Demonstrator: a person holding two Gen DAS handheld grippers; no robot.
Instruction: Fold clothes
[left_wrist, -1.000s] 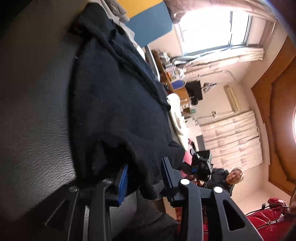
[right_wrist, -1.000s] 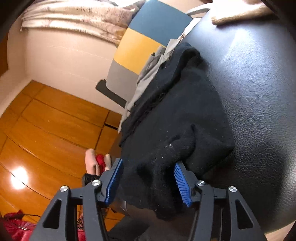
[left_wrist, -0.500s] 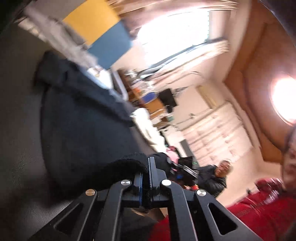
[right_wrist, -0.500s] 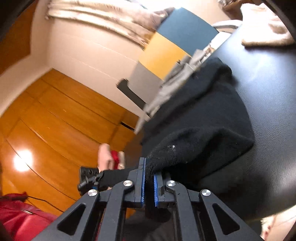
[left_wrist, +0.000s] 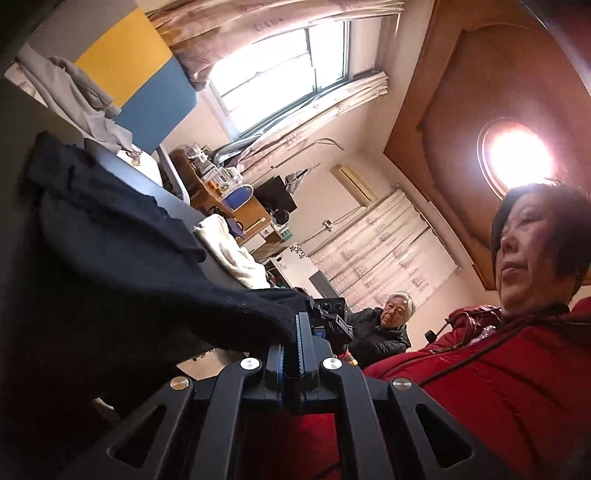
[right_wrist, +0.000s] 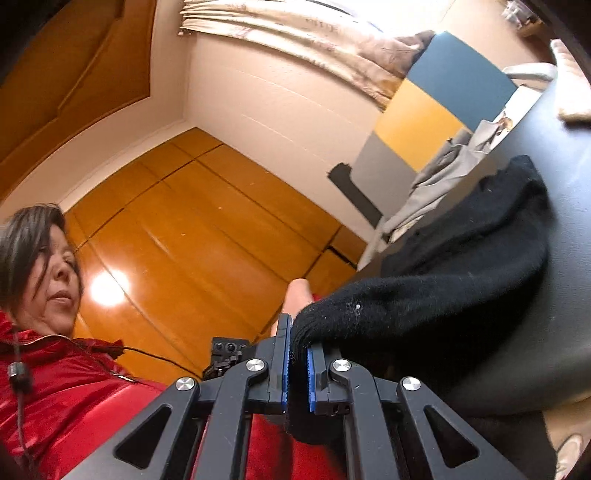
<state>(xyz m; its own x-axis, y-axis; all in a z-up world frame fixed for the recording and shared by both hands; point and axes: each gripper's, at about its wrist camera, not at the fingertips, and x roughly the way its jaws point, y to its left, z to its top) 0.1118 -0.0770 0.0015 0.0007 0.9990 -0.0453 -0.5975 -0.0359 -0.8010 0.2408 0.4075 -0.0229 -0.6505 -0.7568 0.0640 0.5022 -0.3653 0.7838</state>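
- The left gripper (left_wrist: 291, 343) has its fingers pressed together on an edge of the black garment (left_wrist: 122, 258).
- The right gripper (right_wrist: 295, 354) is likewise closed down on another edge of the black garment (right_wrist: 443, 280), with a thin fold of knit between its blue pads.
- The garment's near end is lifted, and the rest trails back onto the dark counter (right_wrist: 565, 229).
- Farther back, grey clothes (right_wrist: 439, 177) lie at the counter's edge.
- A person in a red jacket (left_wrist: 498, 369) holds both grippers.

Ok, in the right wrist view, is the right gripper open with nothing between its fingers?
No, the right gripper is shut on an edge of the black garment, whose fabric is pinched between the blue pads.
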